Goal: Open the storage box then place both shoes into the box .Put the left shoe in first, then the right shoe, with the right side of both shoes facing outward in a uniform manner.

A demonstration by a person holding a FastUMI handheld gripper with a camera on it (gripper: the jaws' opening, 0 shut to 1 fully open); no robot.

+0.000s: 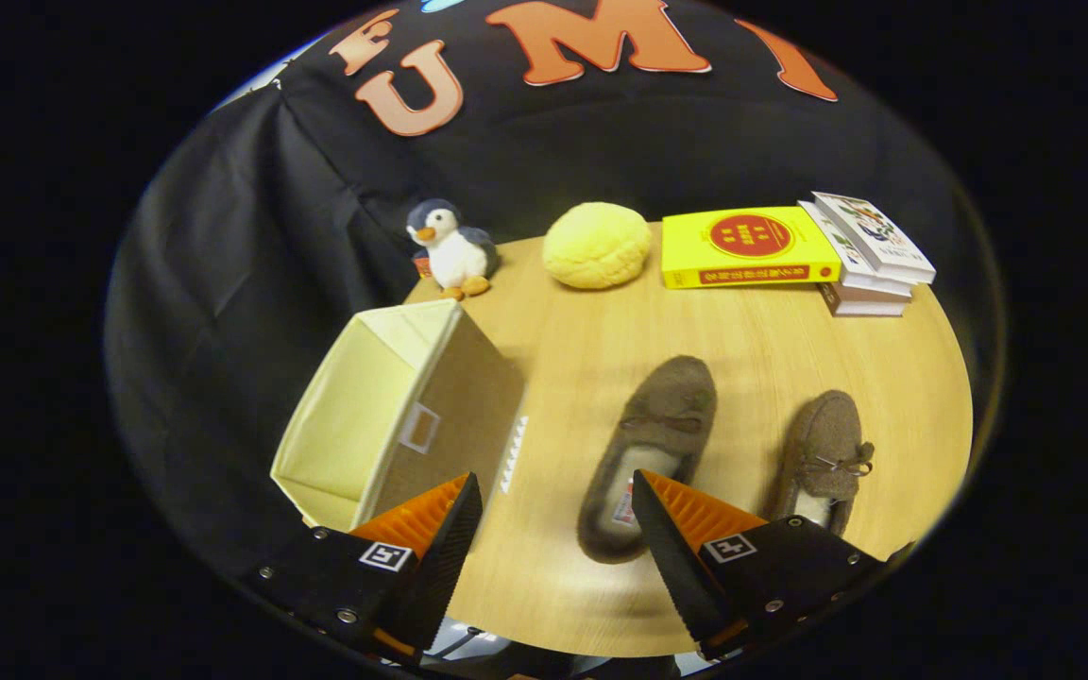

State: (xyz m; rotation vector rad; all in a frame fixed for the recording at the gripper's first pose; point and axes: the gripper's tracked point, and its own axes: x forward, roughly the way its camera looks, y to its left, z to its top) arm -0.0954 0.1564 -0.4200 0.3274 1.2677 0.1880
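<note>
A pale yellow fabric storage box [383,416] stands open-topped on the wooden table [563,586], just ahead of my left finger. Two brown fuzzy loafers lie to its right, toes pointing away from me. The nearer loafer [650,444] sits just ahead of my right finger [662,538], which covers part of its heel opening. The second loafer [823,463] lies further right, beyond that finger. My gripper [558,496] hovers above the table, open, with nothing between its fingers.
At the back of the table stand a plush penguin [450,247], a yellow round cushion [596,246], a yellow book [747,247] and a stack of books [870,255]. The box hangs partly over the table's left edge.
</note>
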